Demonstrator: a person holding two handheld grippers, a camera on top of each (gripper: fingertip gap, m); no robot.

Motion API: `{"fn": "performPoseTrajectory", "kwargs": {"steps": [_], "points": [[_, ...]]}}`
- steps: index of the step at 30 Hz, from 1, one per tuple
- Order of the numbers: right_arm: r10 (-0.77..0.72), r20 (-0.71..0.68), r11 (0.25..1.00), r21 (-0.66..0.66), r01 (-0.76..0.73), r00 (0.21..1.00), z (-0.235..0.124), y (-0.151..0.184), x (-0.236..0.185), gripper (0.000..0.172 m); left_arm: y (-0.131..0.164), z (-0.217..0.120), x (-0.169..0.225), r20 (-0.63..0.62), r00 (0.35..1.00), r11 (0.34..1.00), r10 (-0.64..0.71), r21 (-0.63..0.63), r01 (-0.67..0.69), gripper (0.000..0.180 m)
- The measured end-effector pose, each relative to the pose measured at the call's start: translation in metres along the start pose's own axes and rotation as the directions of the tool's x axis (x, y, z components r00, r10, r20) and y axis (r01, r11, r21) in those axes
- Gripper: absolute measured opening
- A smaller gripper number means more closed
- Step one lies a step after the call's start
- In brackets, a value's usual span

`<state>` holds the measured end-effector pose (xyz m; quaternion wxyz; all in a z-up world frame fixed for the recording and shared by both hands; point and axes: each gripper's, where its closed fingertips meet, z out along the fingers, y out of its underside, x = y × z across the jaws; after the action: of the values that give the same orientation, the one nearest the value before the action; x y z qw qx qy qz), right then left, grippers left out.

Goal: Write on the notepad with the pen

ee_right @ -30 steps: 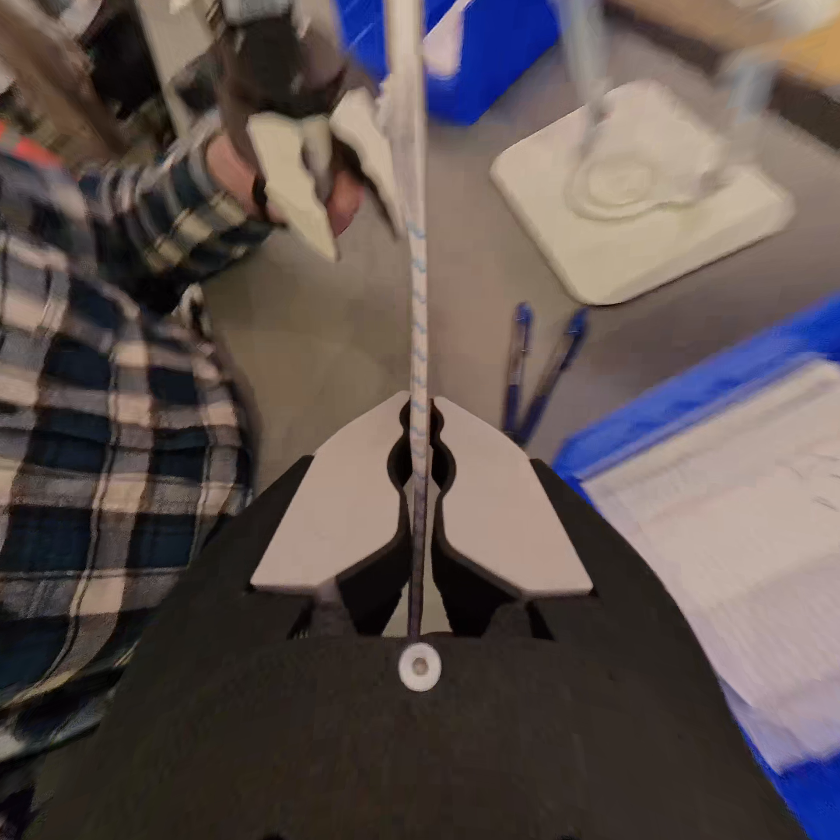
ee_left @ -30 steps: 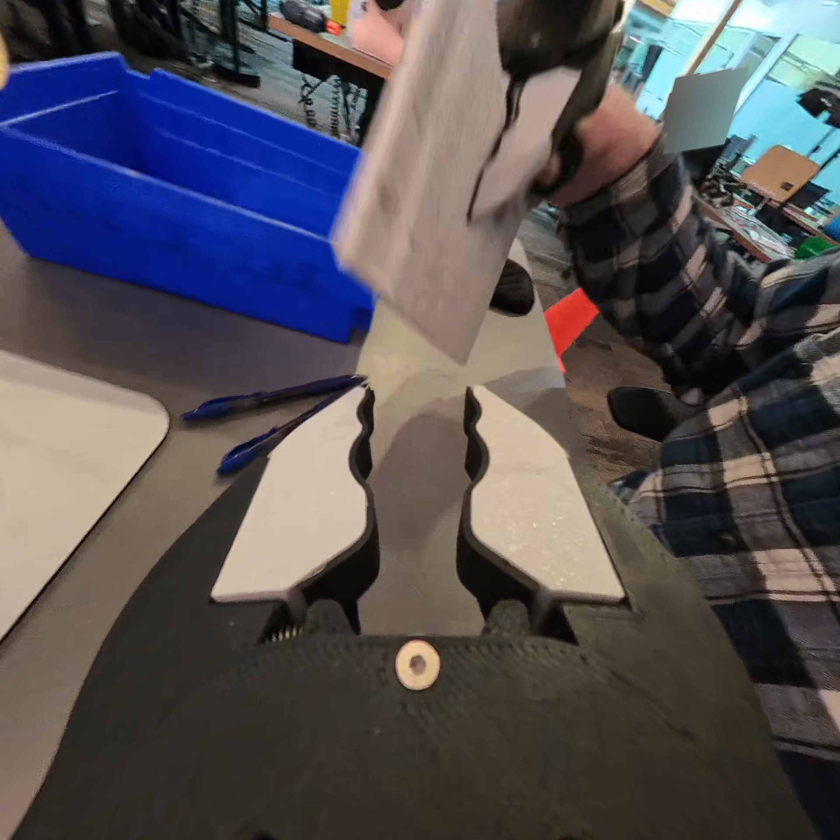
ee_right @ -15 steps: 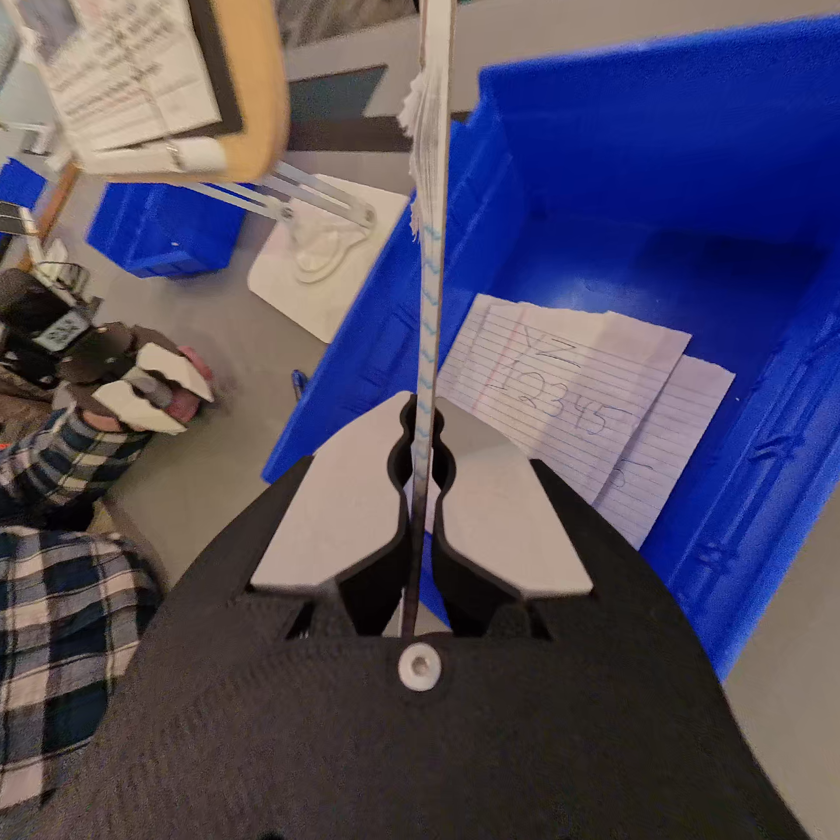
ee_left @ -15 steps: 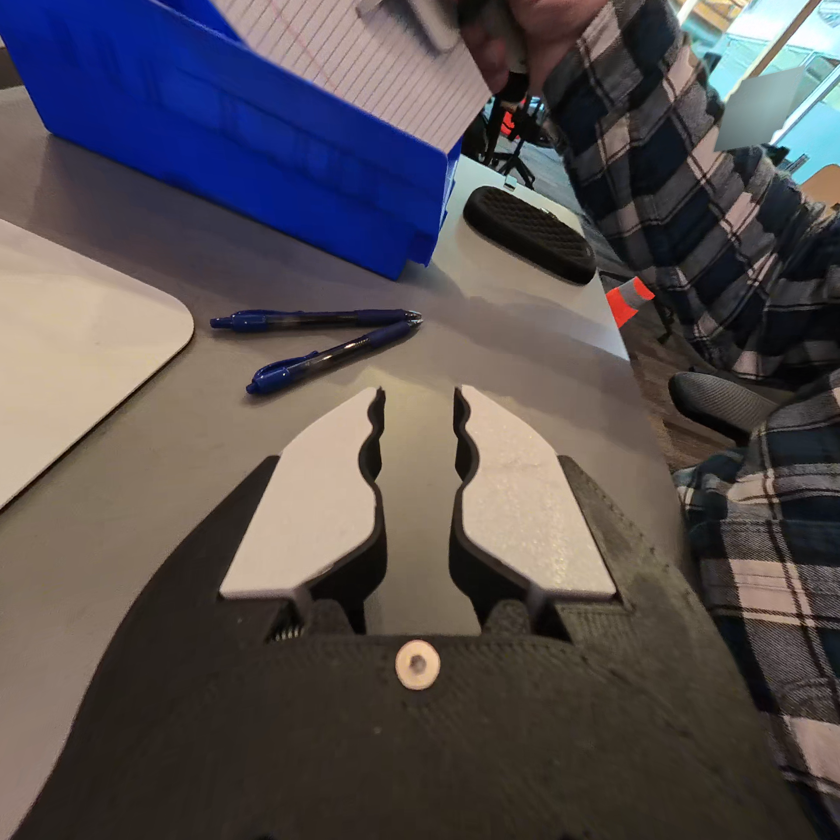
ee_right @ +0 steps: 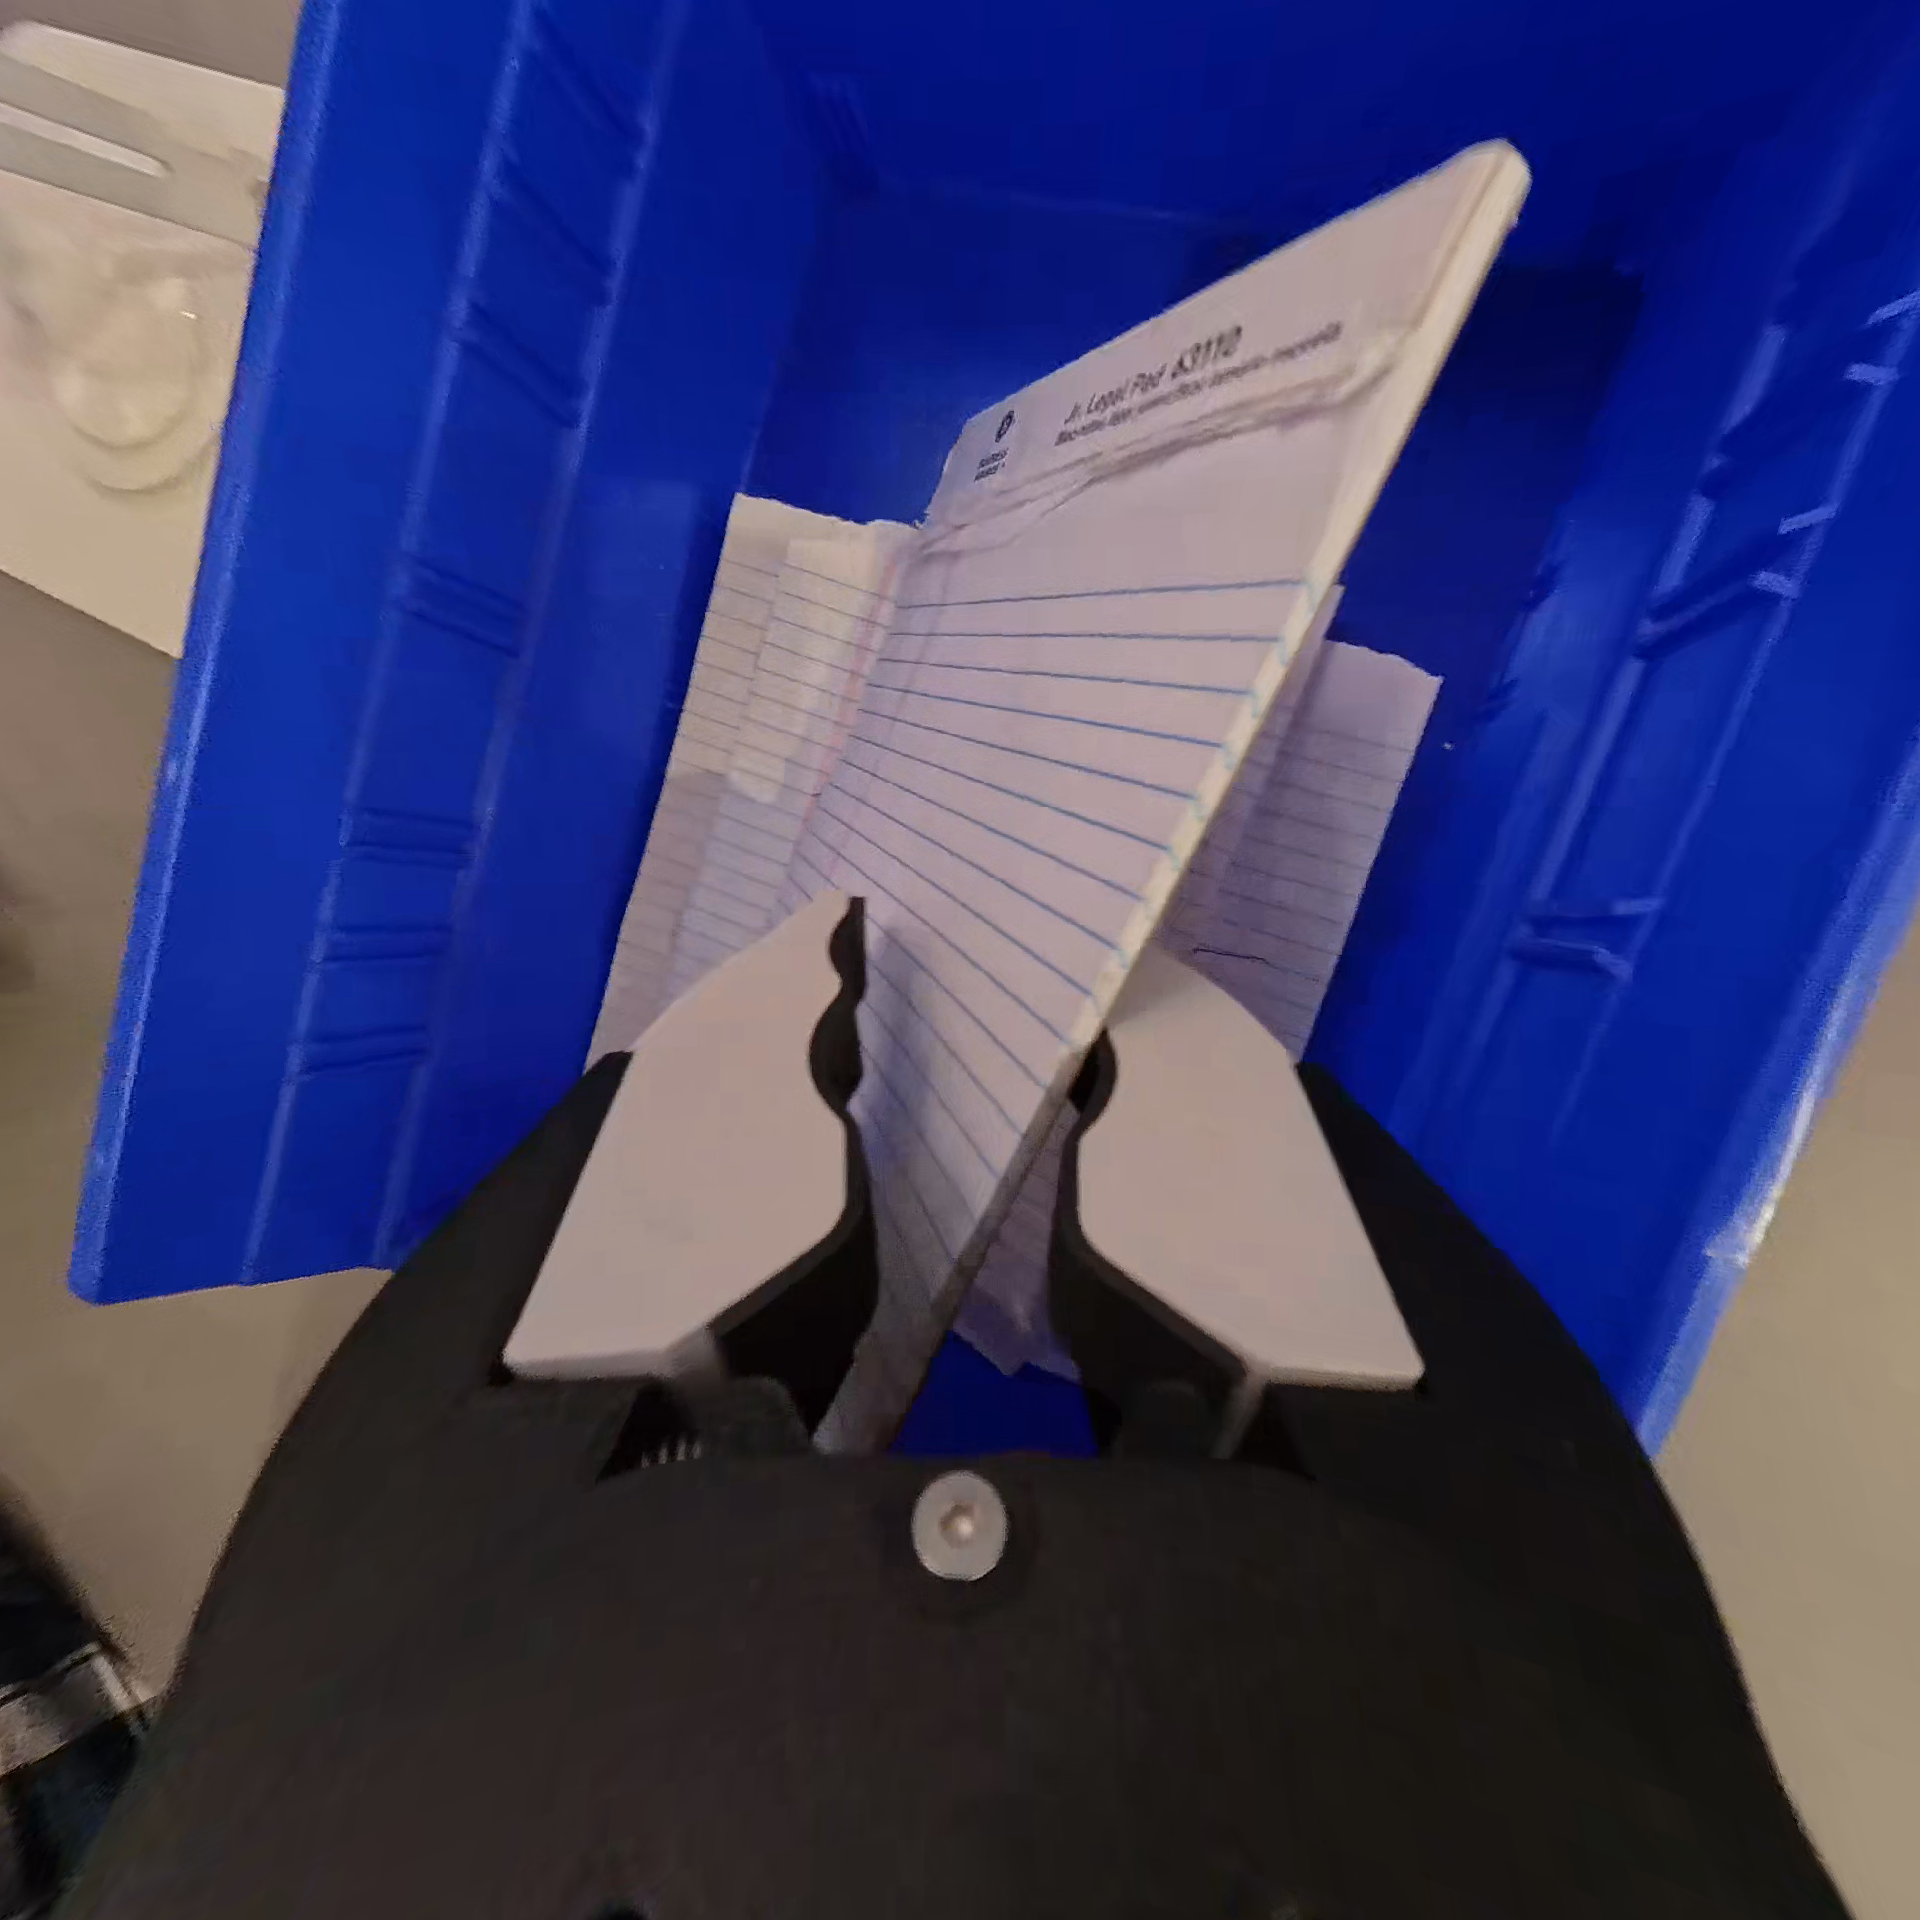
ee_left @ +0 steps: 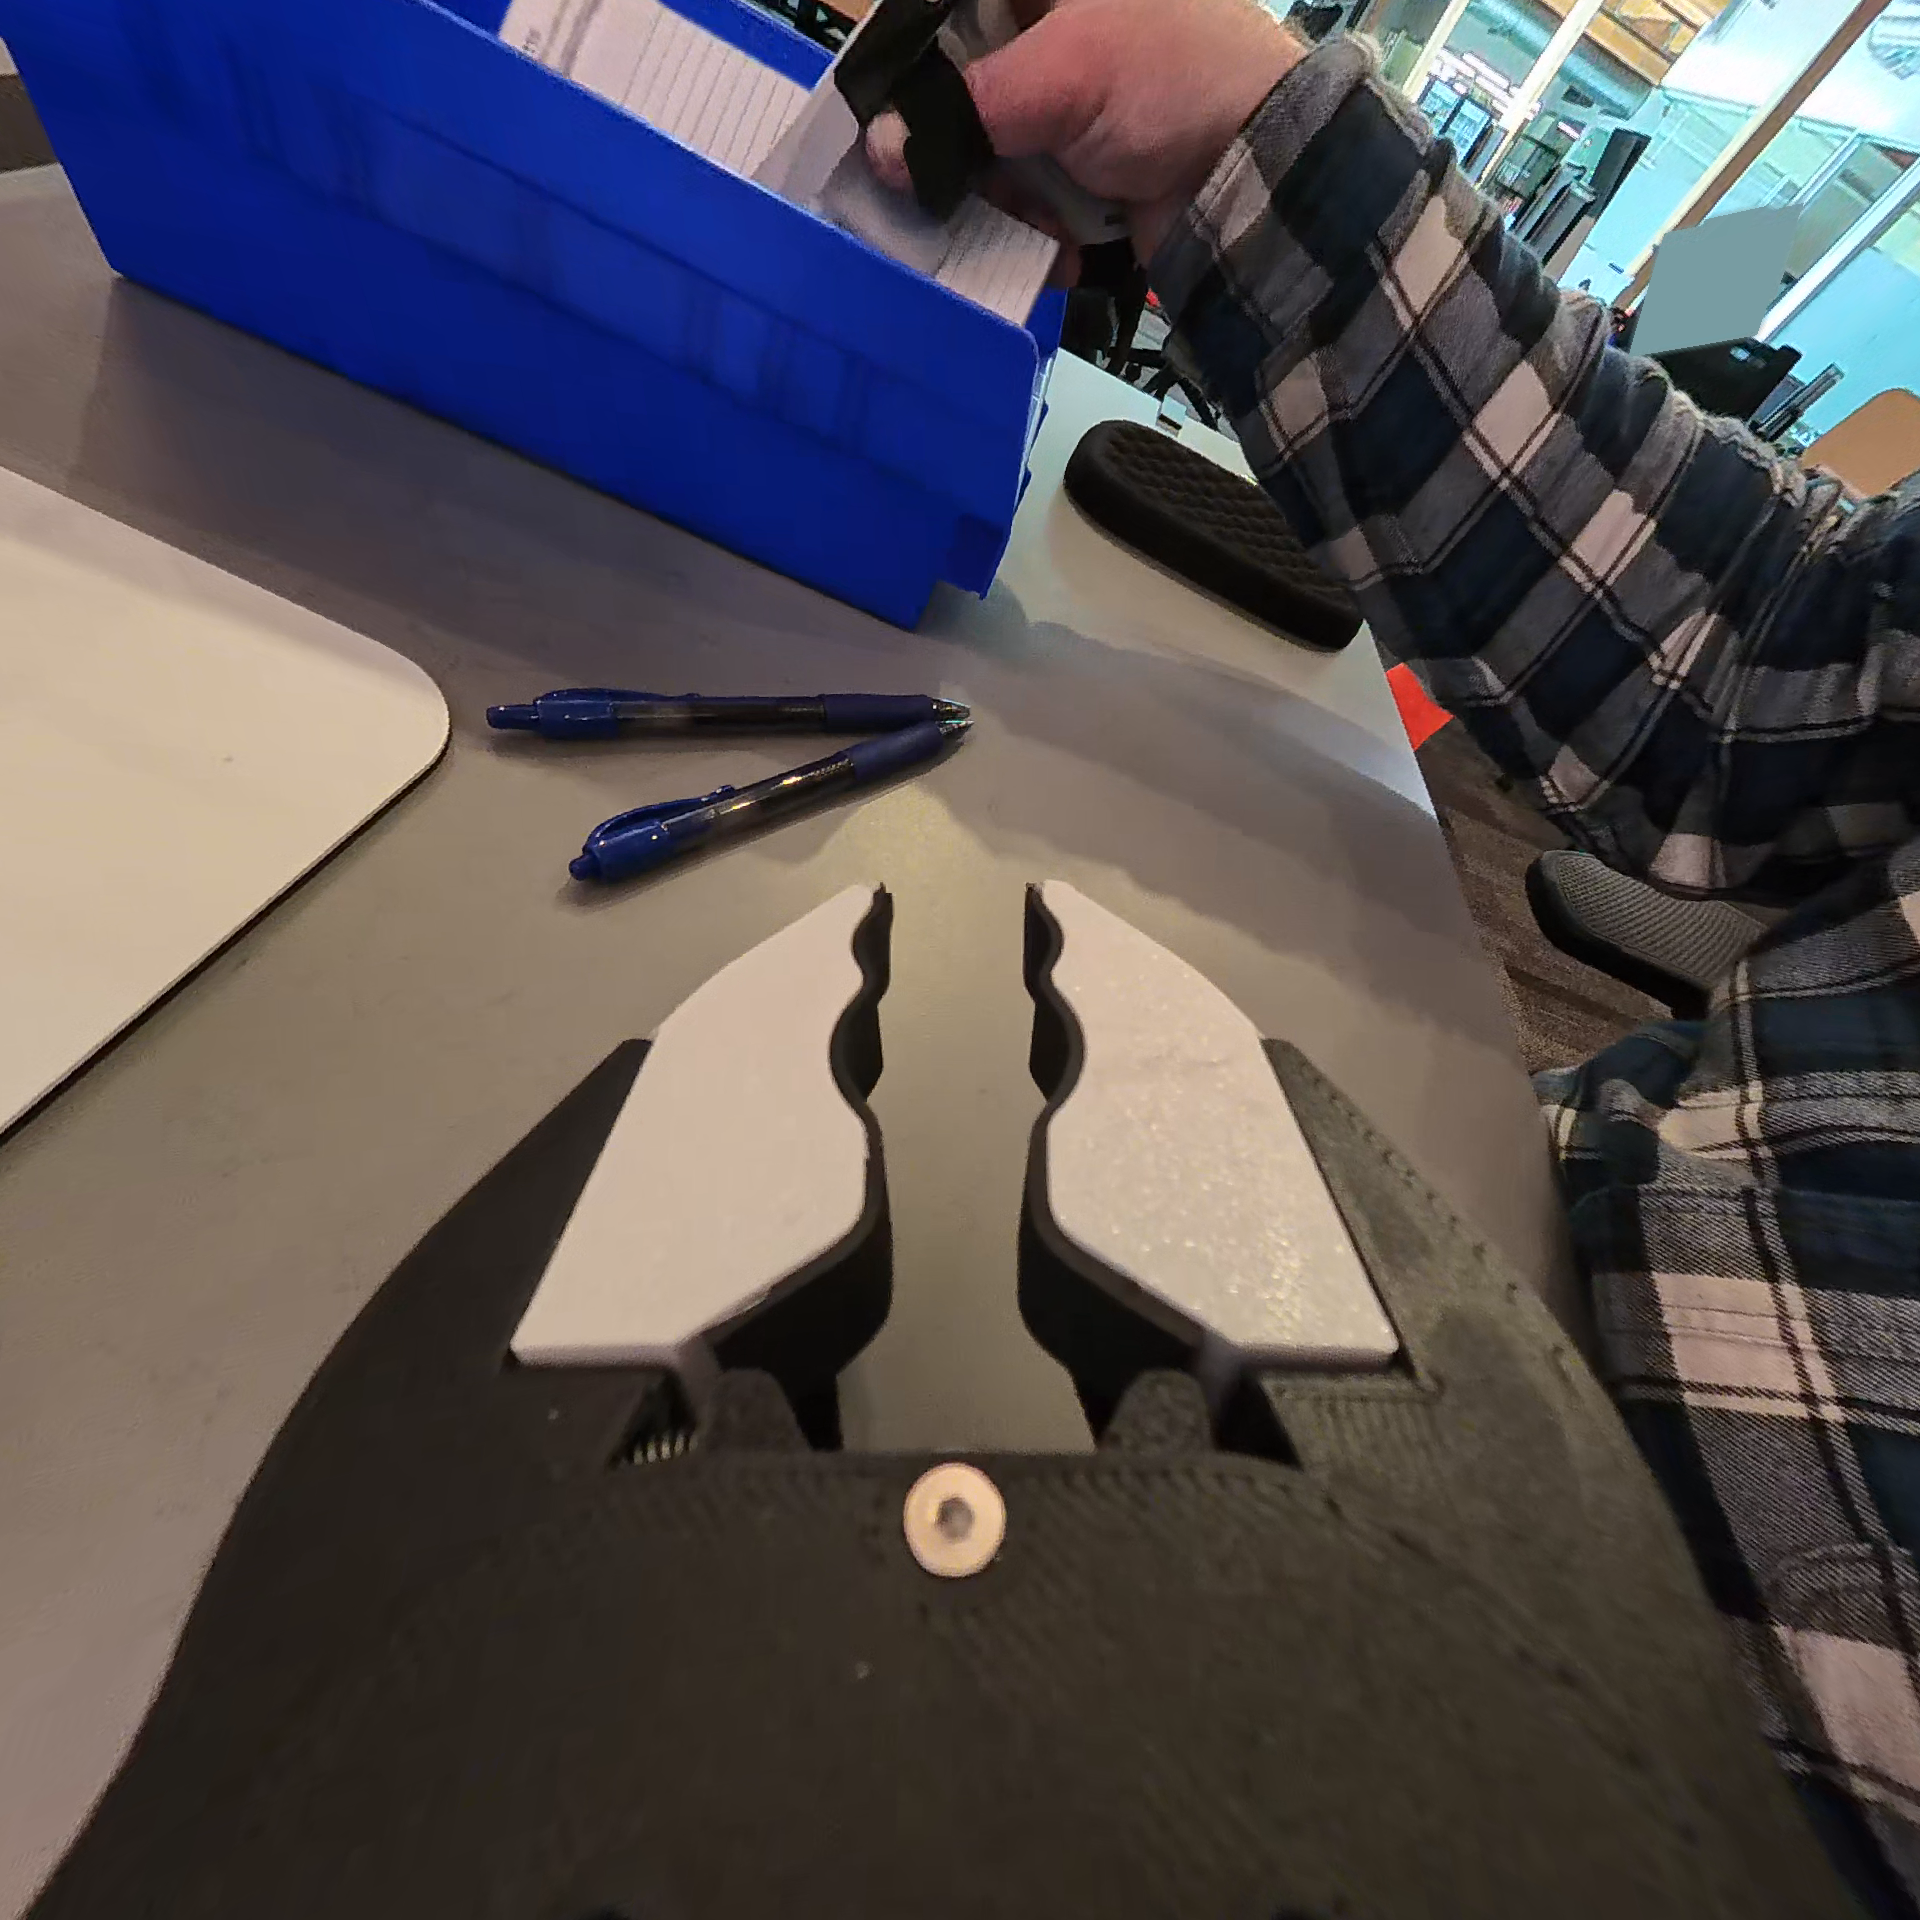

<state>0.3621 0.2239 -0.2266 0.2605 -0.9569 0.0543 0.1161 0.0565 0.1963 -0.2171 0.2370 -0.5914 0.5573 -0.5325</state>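
My right gripper [ee_right: 987,935] is over the blue bin [ee_right: 499,582], its jaws apart. The lined notepad [ee_right: 1091,675] stands tilted between them: its edge leans on the right finger [ee_right: 1226,1174], and a gap shows at the left finger [ee_right: 717,1122], so it is not clamped. The left wrist view shows the pad [ee_left: 987,260] at the bin's rim [ee_left: 582,343] below the hand. My left gripper [ee_left: 956,894] is open and empty, low over the grey table [ee_left: 1143,790]. Two blue pens [ee_left: 727,715] [ee_left: 769,795] lie just ahead and left of it.
Loose lined sheets [ee_right: 1351,790] lie in the bin's bottom. A white mat [ee_left: 156,748] lies on the table's left. A black wrist rest [ee_left: 1195,530] sits by the bin near the table's right edge. A plaid sleeve [ee_left: 1507,499] reaches across on the right. There is about 30 centimeters between the tips of the two grippers.
My right gripper carried the notepad over the bin while clamped on it, then opened; the pad now tips sideways between the fingers. My left gripper's jaws narrowed a little and stay empty.
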Motion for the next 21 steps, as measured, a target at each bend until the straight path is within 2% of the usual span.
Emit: {"fn": "performPoseTrajectory", "kwargs": {"steps": [1, 5, 11, 14, 16, 18, 21], "points": [[-0.01, -0.025, 1.0, -0.005, 0.01, 1.0, -0.002, 0.0, 0.002, 0.044, 0.0, 0.0, 0.0, 0.0, 1.0, 1.0, -0.002, 0.0, 0.002, 0.024], [-0.071, -0.108, 0.997, 0.035, 0.075, 0.992, -0.023, -0.009, 0.001, 0.058, 0.0, -0.001, -0.002, 0.007, 1.0, 1.0, -0.003, 0.005, 0.003, 0.023], [-0.168, -0.223, 0.974, 0.111, 0.196, 0.96, -0.071, -0.02, -0.022, 0.059, 0.0, -0.002, -0.002, 0.011, 1.0, 1.0, -0.005, 0.005, 0.005, 0.022], [-0.252, -0.223, 0.938, 0.182, 0.295, 0.941, -0.098, -0.024, -0.066, 0.048, -0.001, -0.003, -0.003, 0.017, 1.0, 1.0, -0.007, 0.011, 0.007, 0.022], [-0.347, -0.143, 0.903, 0.217, 0.372, 0.927, -0.101, -0.019, -0.118, 0.03, -0.001, -0.003, -0.005, 0.023, 1.0, 1.0, -0.011, 0.016, 0.011, 0.021], [-0.408, -0.067, 0.89, 0.19, 0.413, 0.91, -0.088, -0.006, -0.159, 0.03, -0.001, -0.003, -0.005, 0.022, 1.0, 1.0, -0.014, 0.016, 0.014, 0.022], [-0.437, 0.022, 0.894, 0.125, 0.431, 0.899, -0.049, 0.013, -0.194, 0.022, -0.002, -0.004, -0.005, 0.029, 1.0, 1.0, -0.013, 0.021, 0.012, 0.022]]}}
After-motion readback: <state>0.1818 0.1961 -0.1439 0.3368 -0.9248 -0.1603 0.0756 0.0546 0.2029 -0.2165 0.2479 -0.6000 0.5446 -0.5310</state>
